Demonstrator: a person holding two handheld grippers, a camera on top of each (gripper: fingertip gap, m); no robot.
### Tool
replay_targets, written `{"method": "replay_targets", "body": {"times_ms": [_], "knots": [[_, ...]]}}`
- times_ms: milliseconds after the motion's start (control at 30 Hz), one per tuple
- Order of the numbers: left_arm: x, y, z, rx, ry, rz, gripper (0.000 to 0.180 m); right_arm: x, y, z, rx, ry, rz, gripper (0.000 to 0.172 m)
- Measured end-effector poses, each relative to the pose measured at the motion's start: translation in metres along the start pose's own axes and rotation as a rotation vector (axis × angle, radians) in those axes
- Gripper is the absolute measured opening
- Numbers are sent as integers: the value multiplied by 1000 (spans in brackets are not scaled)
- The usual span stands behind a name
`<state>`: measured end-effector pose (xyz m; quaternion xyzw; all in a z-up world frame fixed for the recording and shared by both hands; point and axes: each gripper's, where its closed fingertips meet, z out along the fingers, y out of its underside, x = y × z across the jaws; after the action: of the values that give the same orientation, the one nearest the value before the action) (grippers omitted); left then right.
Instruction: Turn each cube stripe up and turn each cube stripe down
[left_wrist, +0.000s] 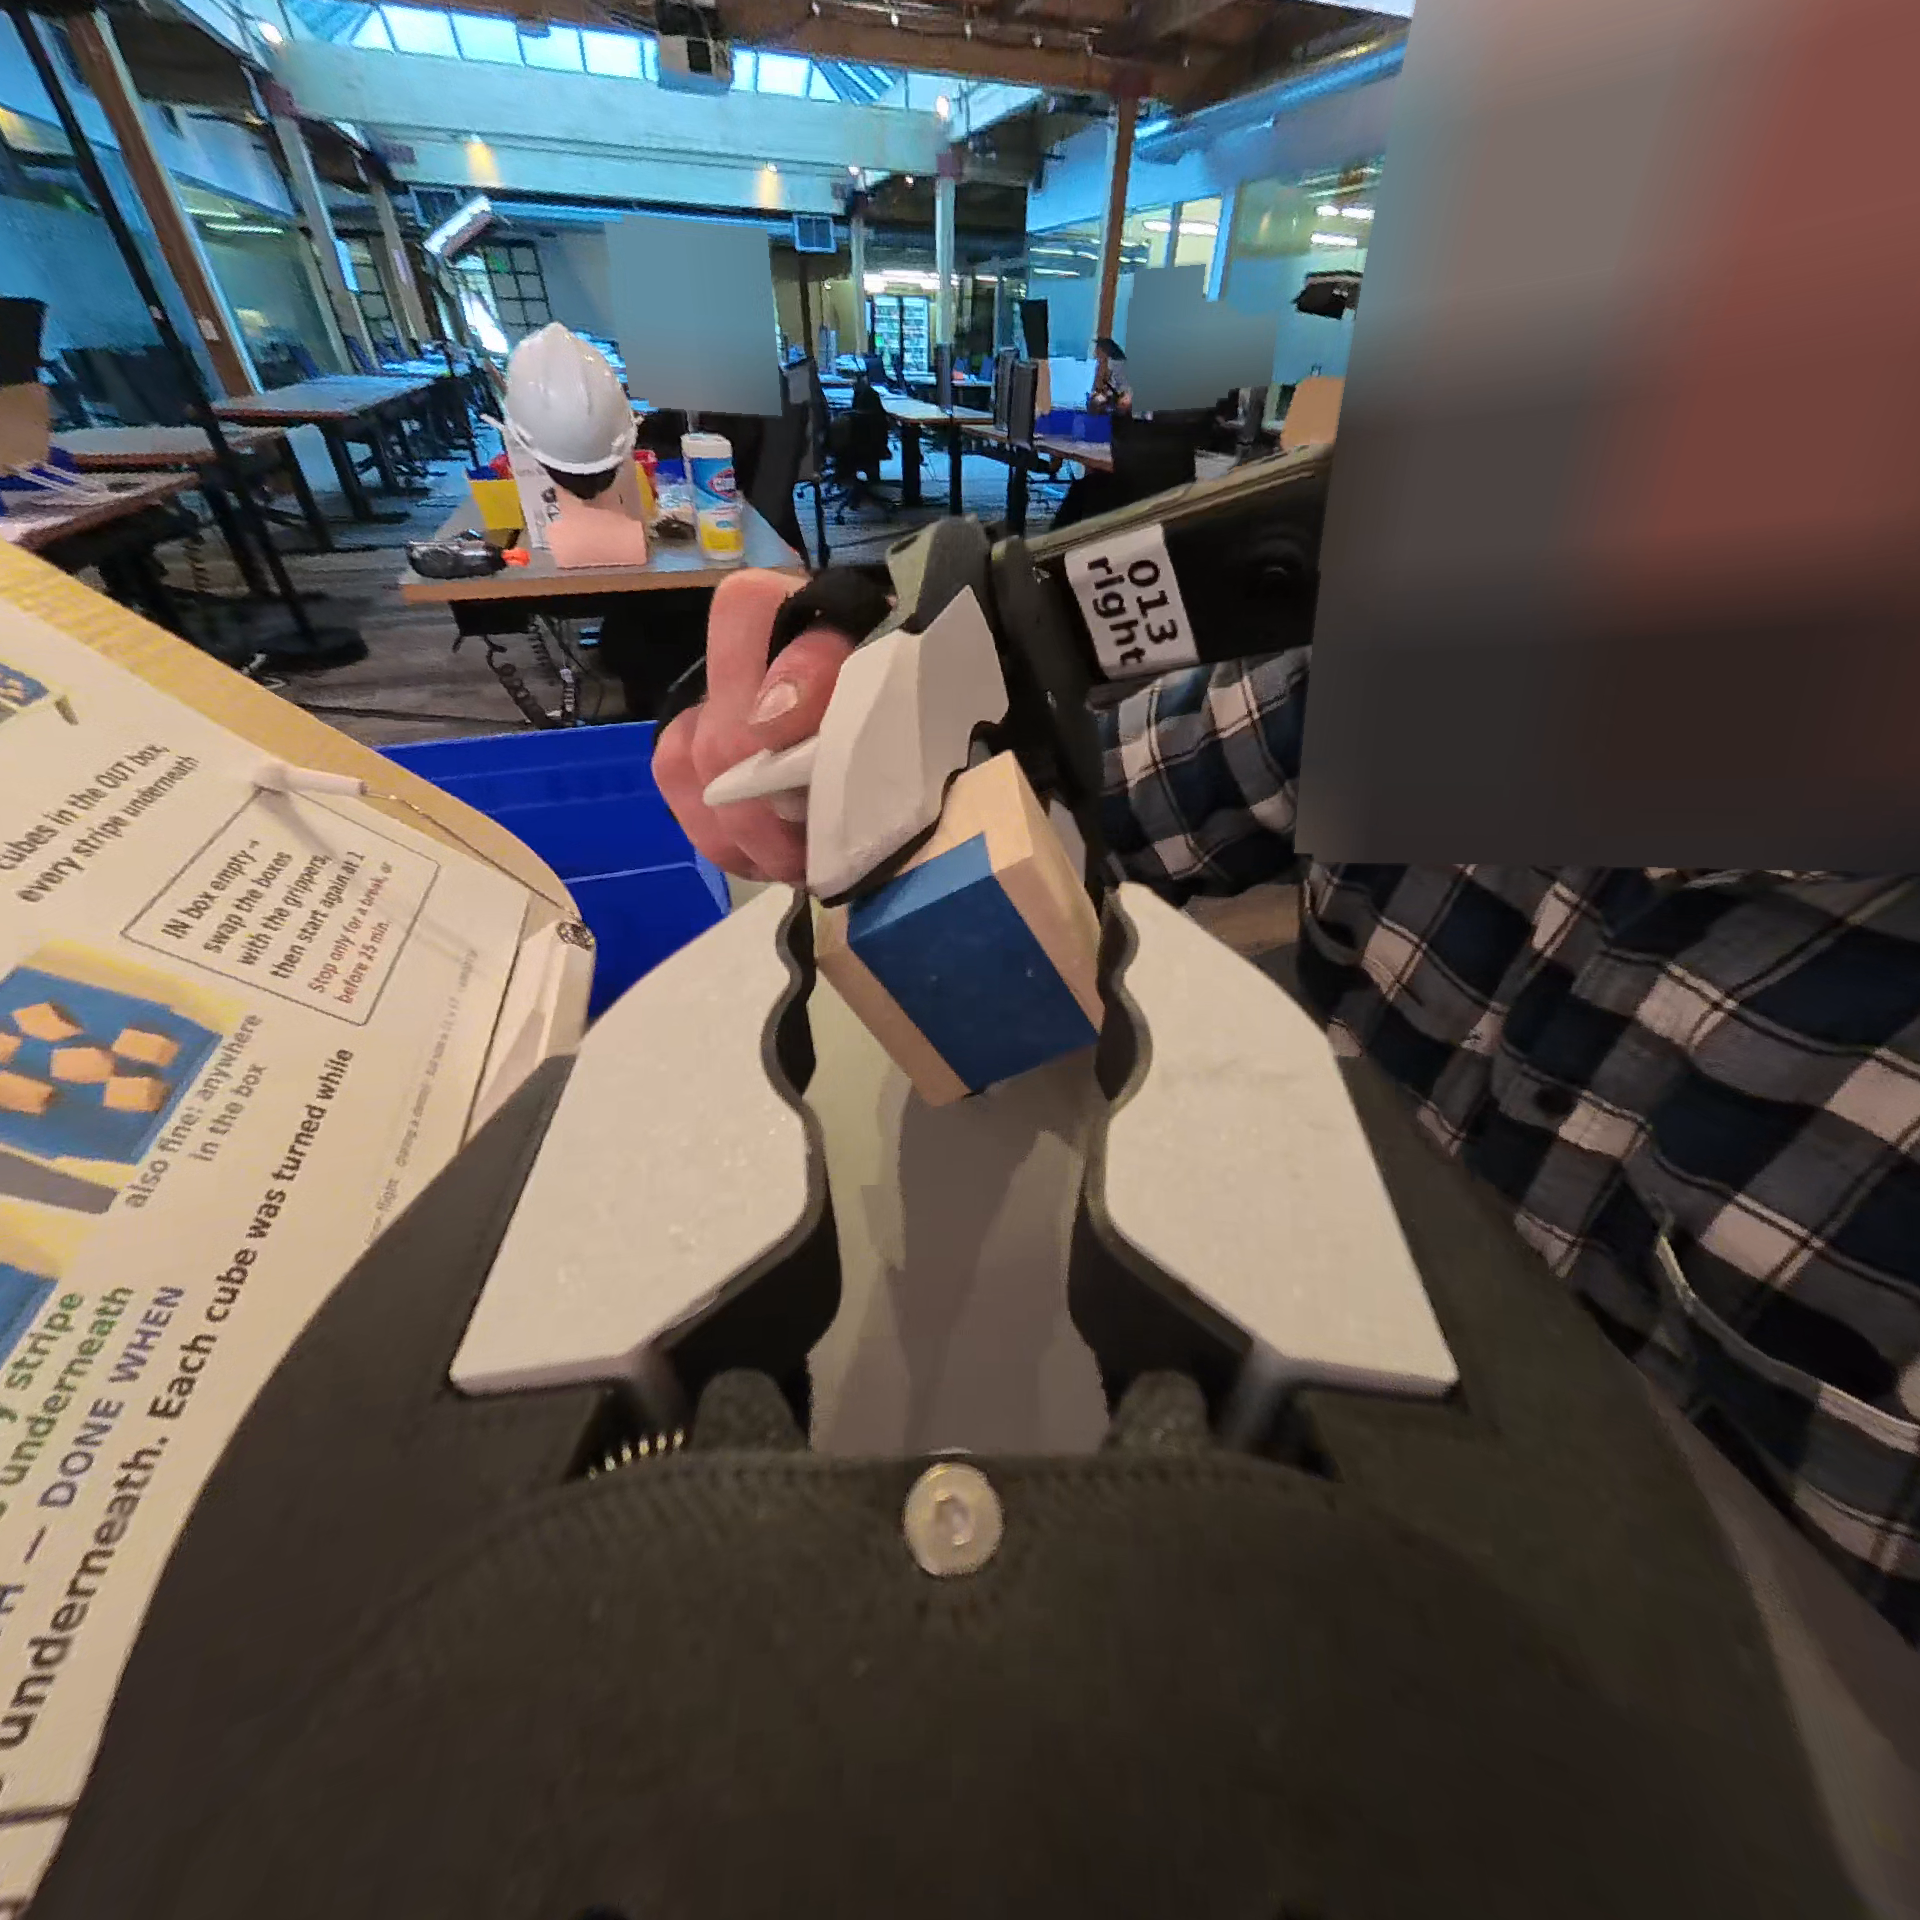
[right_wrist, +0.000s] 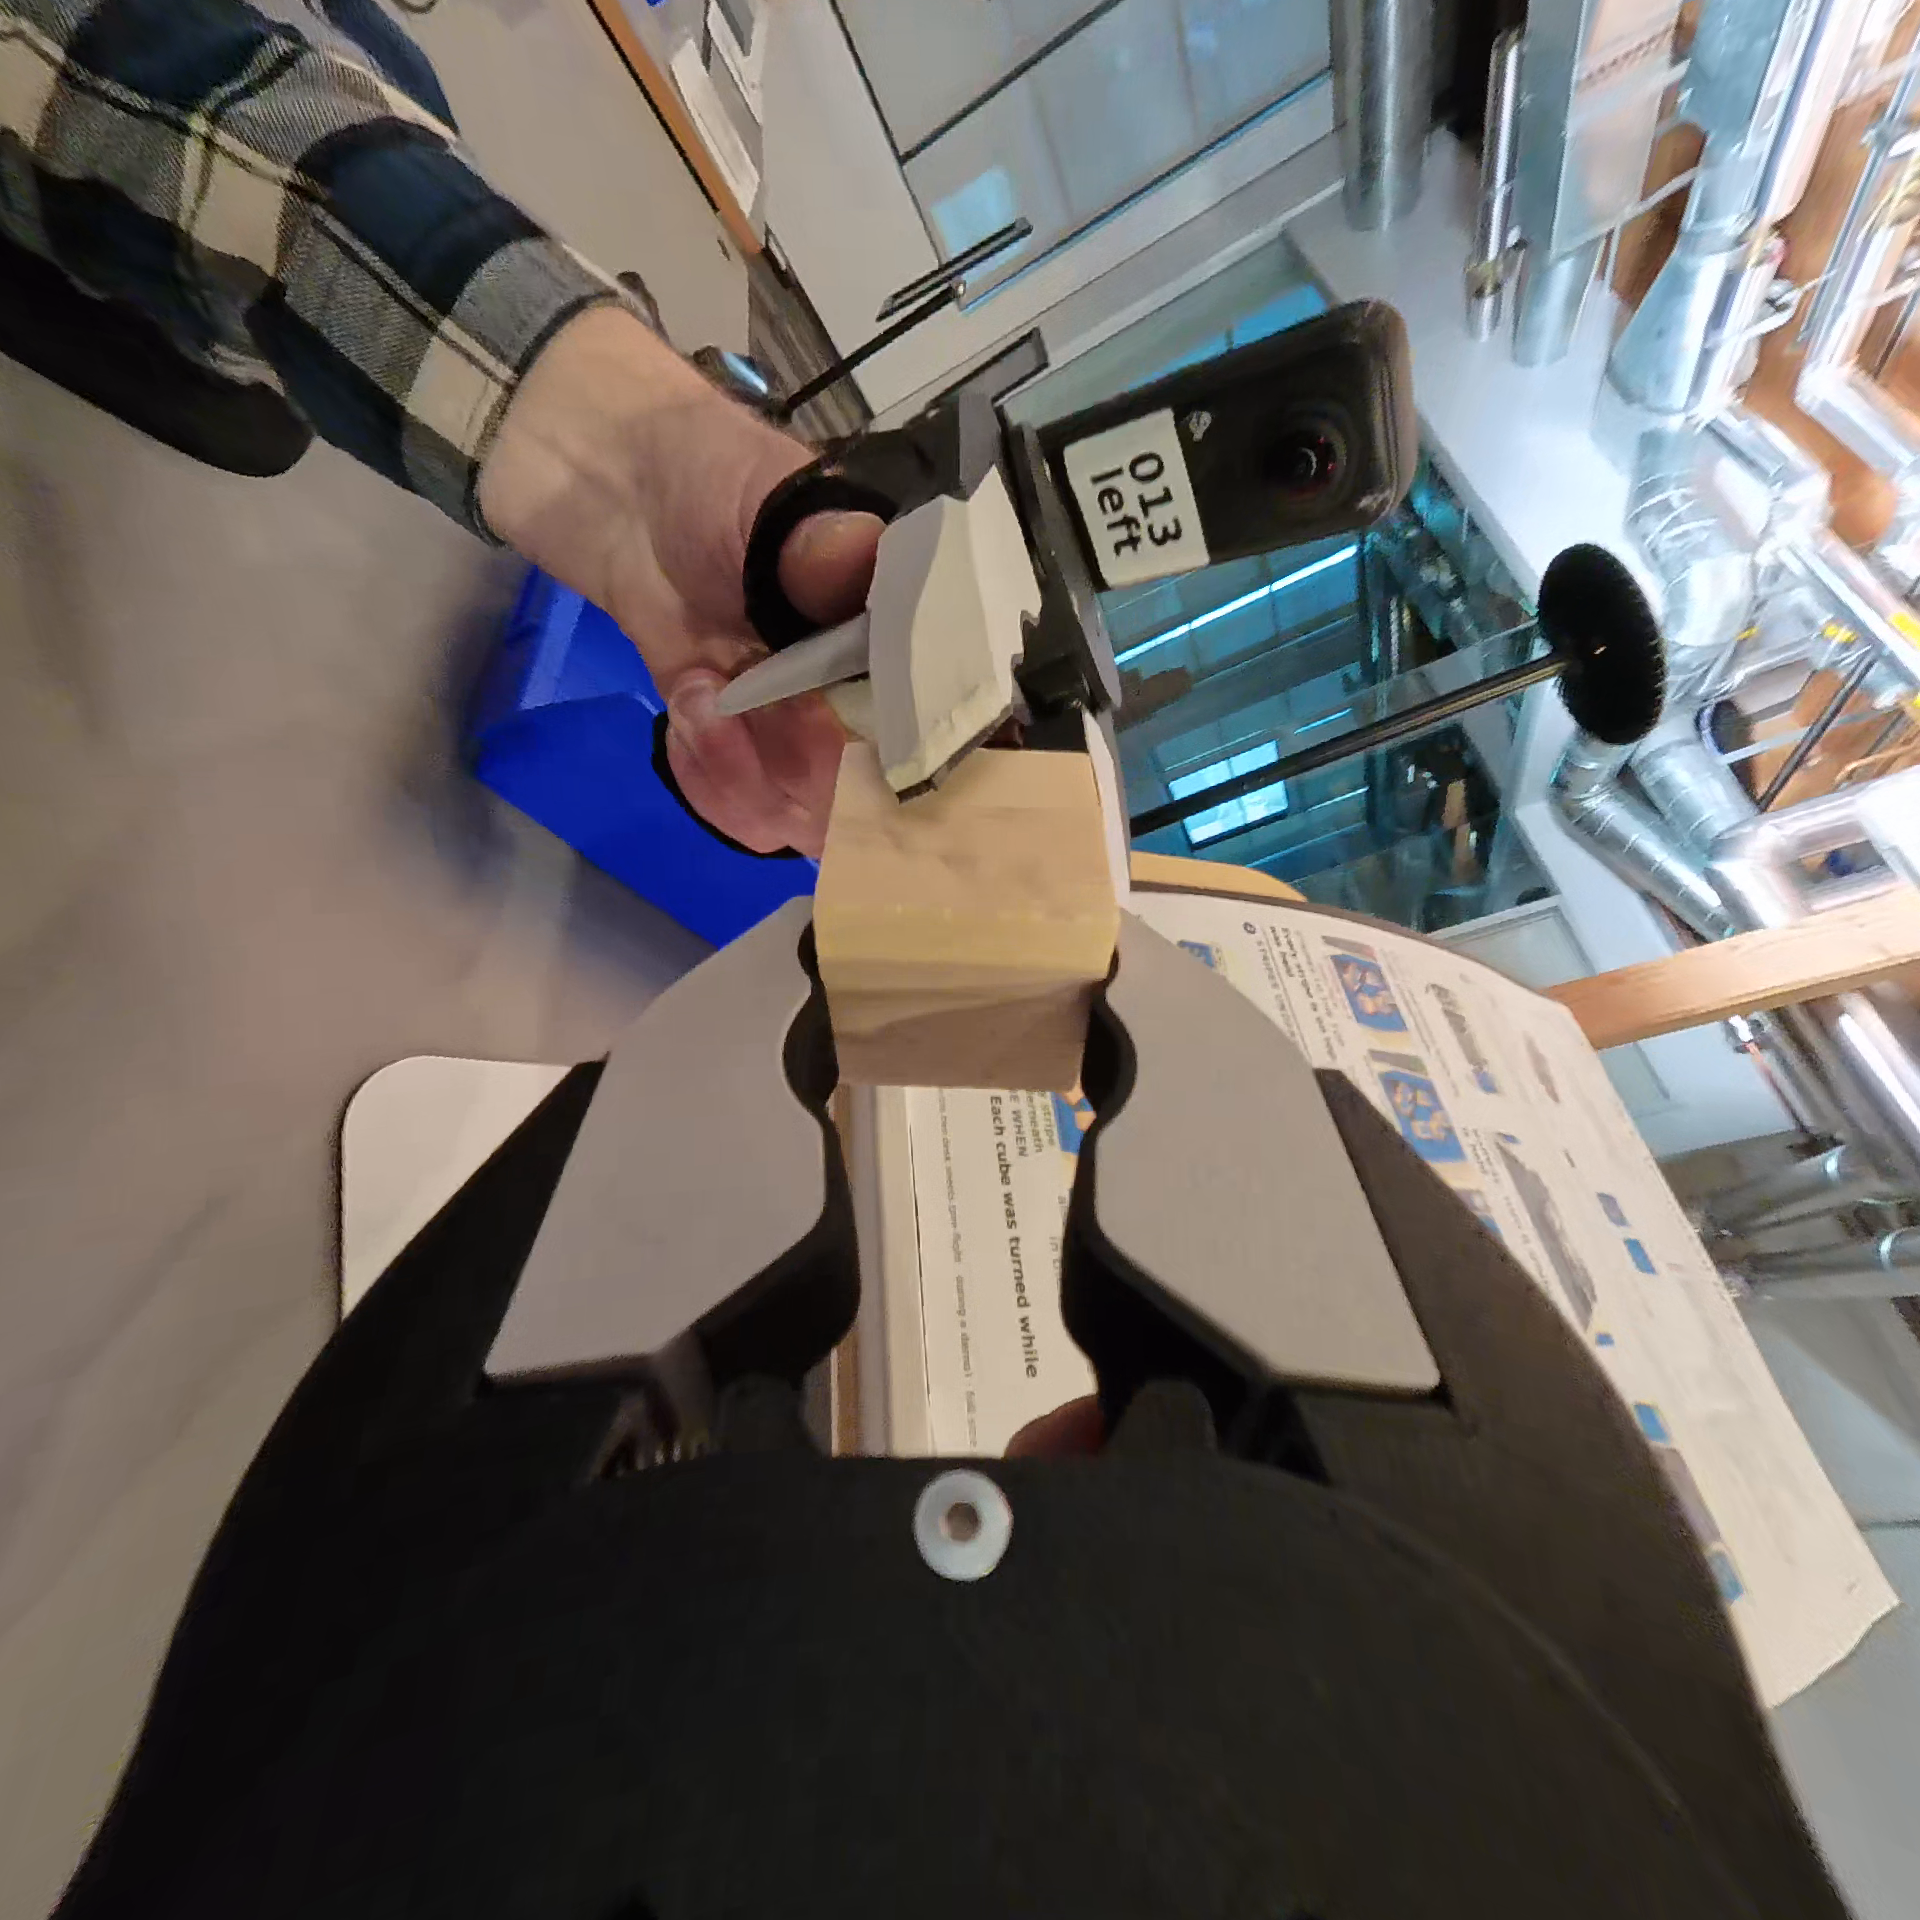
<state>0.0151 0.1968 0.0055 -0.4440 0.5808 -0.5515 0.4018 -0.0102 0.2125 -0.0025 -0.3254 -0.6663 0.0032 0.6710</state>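
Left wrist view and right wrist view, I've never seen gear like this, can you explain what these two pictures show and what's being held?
A person holds two pincer tools, one in each hand. Each carries a camera looking forward along its two fingers. One picture comes from the left hand-held gripper, the other from the right hand-held gripper, so each view also shows the other tool facing it. Both appear to pinch the same wooden cube, which has a blue stripe and is up in the air between them, probably mid-handover to turn it. Nearby are a blue bin and a printed instruction sheet.
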Motion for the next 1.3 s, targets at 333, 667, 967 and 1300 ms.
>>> {"method": "replay_targets", "body": {"times_ms": [333,667,967,1300], "knots": [[-6,-29,-36,-8,-211,198,16,86,121,-126,-636,-72,178,45],[-10,-23,-38,-97,-282,248,11,-9,288,-315,-1428,-441,917,46],[-9,-22,-39,-130,-294,266,13,-93,353,-329,-1590,-762,1197,46],[-5,-34,-47,-119,-327,305,16,-32,343,-316,-1545,-464,1081,77]]}}
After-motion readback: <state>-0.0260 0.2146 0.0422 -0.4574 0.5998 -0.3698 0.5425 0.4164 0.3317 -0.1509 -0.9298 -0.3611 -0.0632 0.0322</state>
